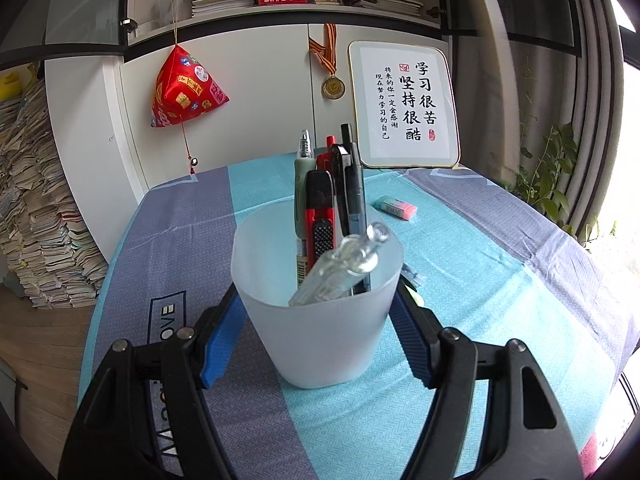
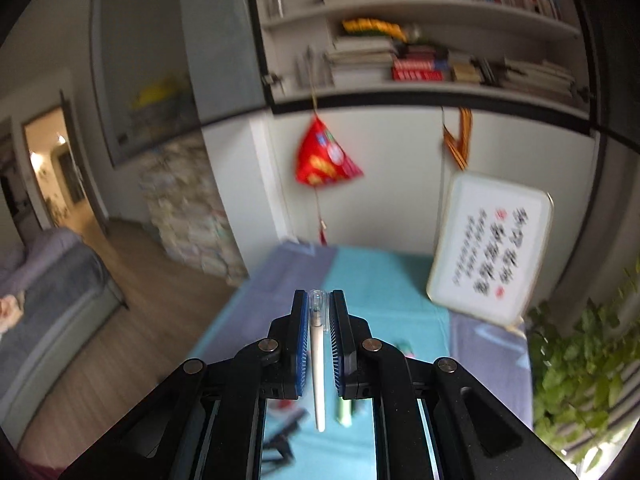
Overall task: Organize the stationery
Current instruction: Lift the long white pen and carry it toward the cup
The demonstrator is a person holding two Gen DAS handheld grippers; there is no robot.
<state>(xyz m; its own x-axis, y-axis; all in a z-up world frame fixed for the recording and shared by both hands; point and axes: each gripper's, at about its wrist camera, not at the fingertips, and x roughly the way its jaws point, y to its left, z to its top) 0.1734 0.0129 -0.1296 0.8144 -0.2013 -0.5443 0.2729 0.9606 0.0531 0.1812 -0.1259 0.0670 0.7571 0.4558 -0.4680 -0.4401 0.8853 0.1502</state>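
Left wrist view: your left gripper [image 1: 316,316] is clasping the frosted cup [image 1: 318,320] on the table [image 1: 480,300].
Cup load: pens [image 1: 348,184] are crowding it and a clear pen [image 1: 340,268] is leaning over the rim; a knock could be tipping it out.
Eraser [image 1: 397,206]: lying apart, waiting.
Right wrist view: your right gripper [image 2: 319,312] is clenching a white pen [image 2: 318,364] near its cap, barrel hanging down.
Risk: the pen could be swinging or slipping.

The framed sign [image 1: 404,106] leaning on the cabinet reads 学习很苦 坚持很酷 in big brush characters, with smaller lines 将来的你一定会感谢 现在努力学习的自己. The tablecloth [image 1: 168,312] logo is only partly readable, something like "LOVE".
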